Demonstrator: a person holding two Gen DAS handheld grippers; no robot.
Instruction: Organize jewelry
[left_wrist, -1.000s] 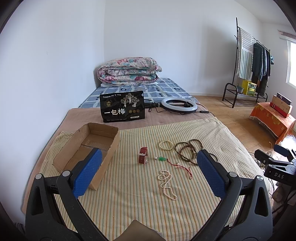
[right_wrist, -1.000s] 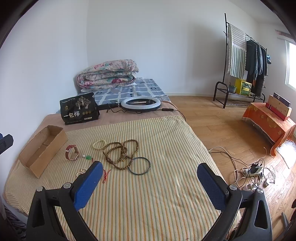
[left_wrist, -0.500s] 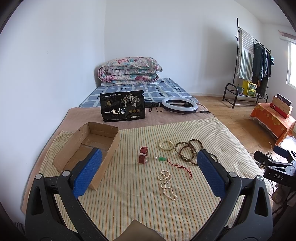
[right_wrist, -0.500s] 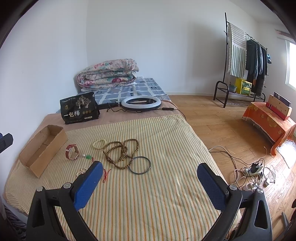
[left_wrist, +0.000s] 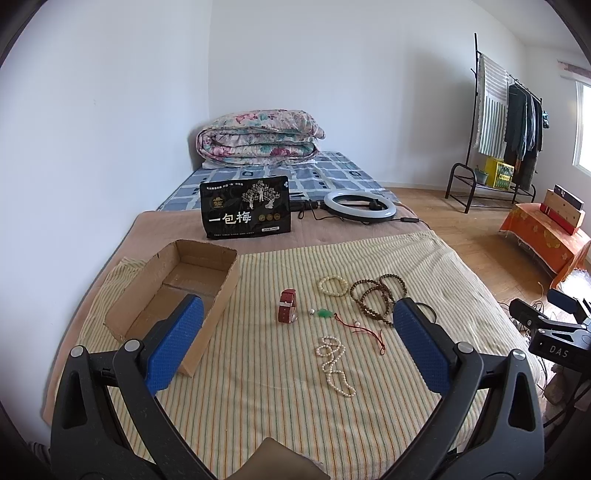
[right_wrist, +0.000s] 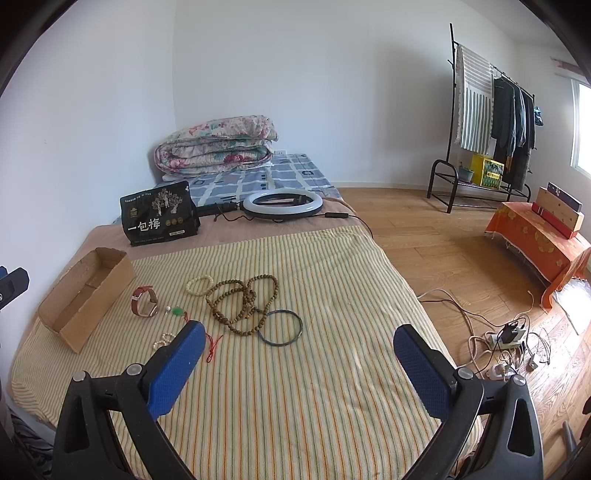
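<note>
Jewelry lies on a striped cloth (left_wrist: 280, 398): a red-strap watch (left_wrist: 287, 306), a cream bead bracelet (left_wrist: 332, 285), a brown bead necklace (left_wrist: 376, 297), a green pendant on a red cord (left_wrist: 325, 313), a pearl strand (left_wrist: 334, 365) and a dark bangle (right_wrist: 280, 327). An open cardboard box (left_wrist: 173, 286) sits at the left. My left gripper (left_wrist: 295, 343) is open and empty, above the cloth short of the jewelry. My right gripper (right_wrist: 299, 365) is open and empty, near the bangle's right.
A black snack bag (left_wrist: 245, 212), a ring light (left_wrist: 360, 206) and a folded quilt (left_wrist: 258, 136) lie beyond the cloth. To the right are wood floor, a power strip with cables (right_wrist: 506, 343), an orange-covered table (right_wrist: 535, 240) and a clothes rack (right_wrist: 491, 122).
</note>
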